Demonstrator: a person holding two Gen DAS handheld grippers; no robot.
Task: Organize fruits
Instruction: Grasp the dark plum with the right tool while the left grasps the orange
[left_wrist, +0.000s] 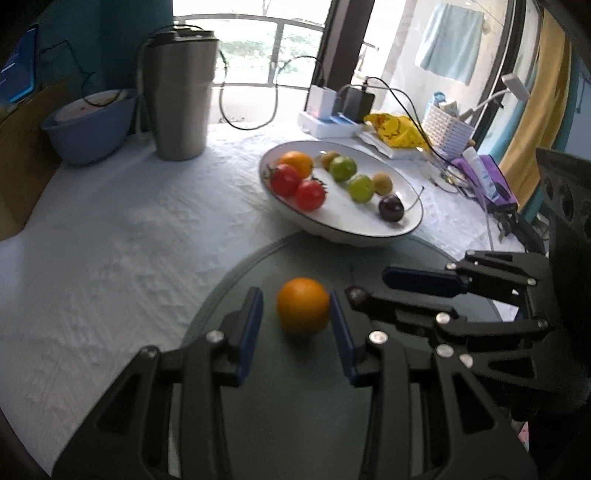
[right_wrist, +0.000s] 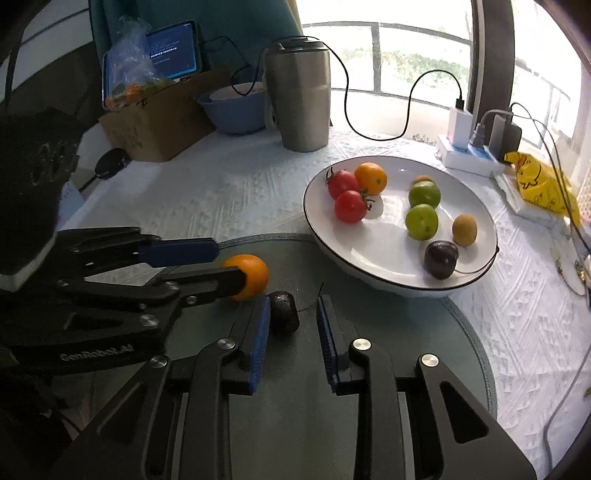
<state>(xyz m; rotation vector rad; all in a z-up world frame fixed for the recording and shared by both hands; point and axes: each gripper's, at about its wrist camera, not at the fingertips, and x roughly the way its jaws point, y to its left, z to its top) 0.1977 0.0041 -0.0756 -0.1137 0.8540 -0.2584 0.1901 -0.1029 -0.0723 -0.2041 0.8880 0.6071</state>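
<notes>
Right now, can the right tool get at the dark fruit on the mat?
Probably yes: the right tool is open with the dark fruit against its left finger; the left tool sits close alongside.

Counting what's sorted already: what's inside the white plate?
In the plate: two tomatoes, an orange, two green fruits, two small brown ones, one dark fruit. Anything beneath them is hidden.

On the mat (right_wrist: 424, 354) right in front of me, an orange (left_wrist: 303, 304) sits between the fingers of my left gripper (left_wrist: 297, 325). Just right of it lies a smaller fruit (right_wrist: 283, 313), touching the left finger of my right gripper (right_wrist: 293, 328). Beyond the mat's far edge stands a plate (right_wrist: 391, 273) with several fruits in it. Behind the plate, to the left, a tumbler (right_wrist: 301, 96) stands, with a bowl (right_wrist: 236, 110) further left.
</notes>
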